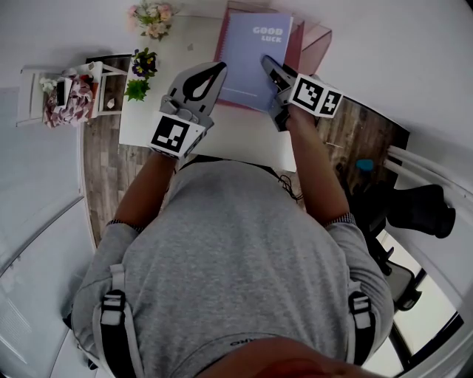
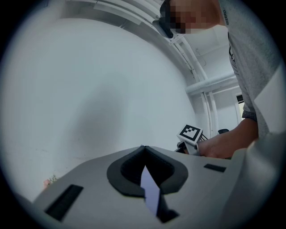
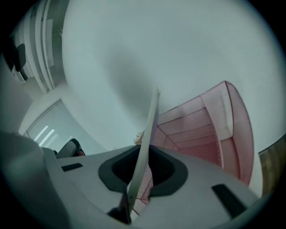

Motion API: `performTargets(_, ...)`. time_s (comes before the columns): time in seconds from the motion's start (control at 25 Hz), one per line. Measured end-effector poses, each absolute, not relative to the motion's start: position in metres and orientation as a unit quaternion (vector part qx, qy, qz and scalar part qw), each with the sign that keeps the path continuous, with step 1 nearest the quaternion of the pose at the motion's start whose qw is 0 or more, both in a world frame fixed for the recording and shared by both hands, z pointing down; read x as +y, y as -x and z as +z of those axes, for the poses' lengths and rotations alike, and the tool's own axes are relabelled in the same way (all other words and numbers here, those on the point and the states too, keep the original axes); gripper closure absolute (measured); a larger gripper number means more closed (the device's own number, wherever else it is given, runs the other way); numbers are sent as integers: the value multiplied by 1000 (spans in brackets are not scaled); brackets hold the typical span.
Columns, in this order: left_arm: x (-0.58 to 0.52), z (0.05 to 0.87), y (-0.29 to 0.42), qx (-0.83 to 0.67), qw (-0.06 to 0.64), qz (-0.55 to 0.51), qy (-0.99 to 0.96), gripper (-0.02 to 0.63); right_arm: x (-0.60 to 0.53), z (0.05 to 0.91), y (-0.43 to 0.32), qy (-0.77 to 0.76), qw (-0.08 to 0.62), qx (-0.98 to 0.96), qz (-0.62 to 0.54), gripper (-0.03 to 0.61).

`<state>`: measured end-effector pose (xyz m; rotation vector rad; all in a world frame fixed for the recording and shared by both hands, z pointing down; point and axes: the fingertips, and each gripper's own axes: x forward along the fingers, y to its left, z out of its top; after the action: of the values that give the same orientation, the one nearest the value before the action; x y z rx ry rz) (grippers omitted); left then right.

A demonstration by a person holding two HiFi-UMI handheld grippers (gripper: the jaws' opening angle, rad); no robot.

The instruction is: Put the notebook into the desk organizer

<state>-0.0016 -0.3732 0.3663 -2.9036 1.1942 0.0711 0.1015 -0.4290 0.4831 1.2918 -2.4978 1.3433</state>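
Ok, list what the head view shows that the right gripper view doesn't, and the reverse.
Head view only: the notebook from above, its lavender cover printed GOOD LUCK, the left gripper beside its left edge, the flowers and the white table. Right gripper view only: the notebook seen edge-on, clamped between the jaws of the right gripper, and the mesh walls of the organizer close up. Both: the notebook, the pink organizer and the right gripper.

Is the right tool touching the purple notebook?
Touching. In the right gripper view, the notebook runs edge-on between the jaws of the right tool, which are closed on it. The head view agrees.
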Motion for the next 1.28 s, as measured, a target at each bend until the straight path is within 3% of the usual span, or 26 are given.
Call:
performTargets(0.48, -372, 365, 3, 376, 2, 25, 926, 595, -438, 505, -103, -474, 158, -804, 322, 474)
performTargets(0.64, -371, 367, 6, 377, -1, 26, 926, 595, -437, 516, -101, -475, 209, -806, 284, 369)
performTargets(0.76, -370, 367, 7, 378, -4, 29, 925, 595, -435, 514, -97, -486, 245, -802, 247, 325)
performTargets(1.28, -364, 369, 10, 371, -8, 29, 928, 595, -432, 537, -98, -484, 355, -784, 157, 230)
